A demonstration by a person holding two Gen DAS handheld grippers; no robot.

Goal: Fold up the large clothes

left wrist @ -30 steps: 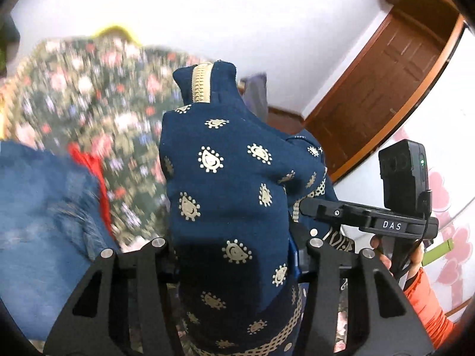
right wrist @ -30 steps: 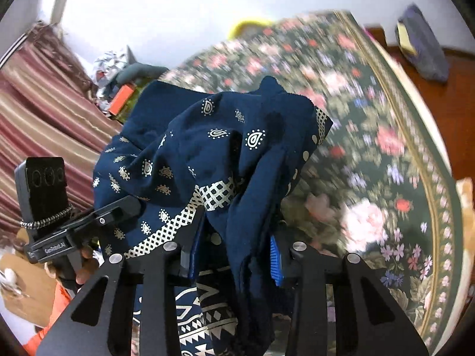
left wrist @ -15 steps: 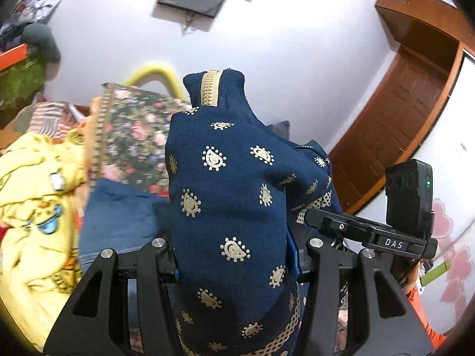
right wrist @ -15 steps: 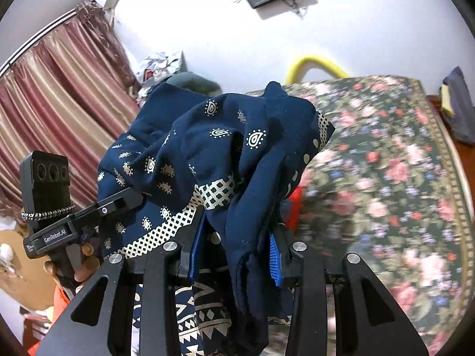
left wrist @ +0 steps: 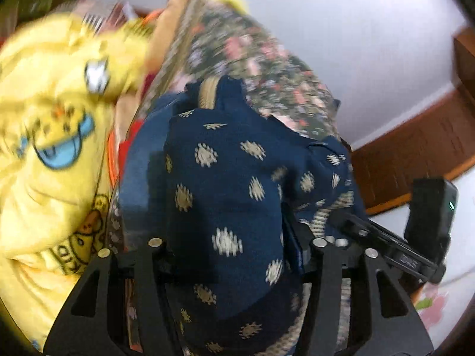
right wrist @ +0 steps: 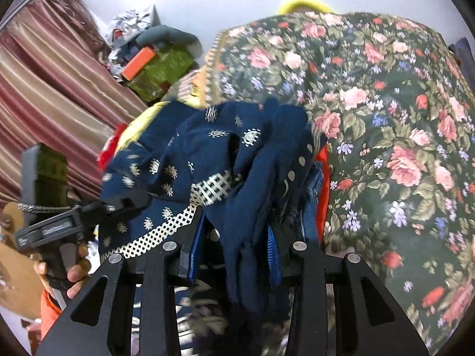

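A navy garment (left wrist: 225, 178) with cream paisley dots and a lattice border is bunched up between both grippers. In the left wrist view it fills the gap of my left gripper (left wrist: 234, 246); the jaws are opening, with cloth still against both pads. In the right wrist view a fold of the garment (right wrist: 207, 154) hangs between the fingers of my right gripper (right wrist: 234, 246). These jaws are opening too, and a gap shows beside the left blue pad (right wrist: 193, 252). The garment hangs low over a pile of clothes on the bed.
A yellow cartoon-print garment (left wrist: 53, 148) lies to the left, with red cloth (right wrist: 322, 192) under the navy one. The floral bedspread (right wrist: 386, 118) spreads right. A striped curtain (right wrist: 44, 89) and clutter (right wrist: 148, 59) are at far left. A hand (right wrist: 74, 270) grips the left tool's handle.
Both grippers have swung across and down with the navy garment, from over the floral bedspread to over the clothes pile by the yellow garment. Both pairs of jaws stand slightly wider.
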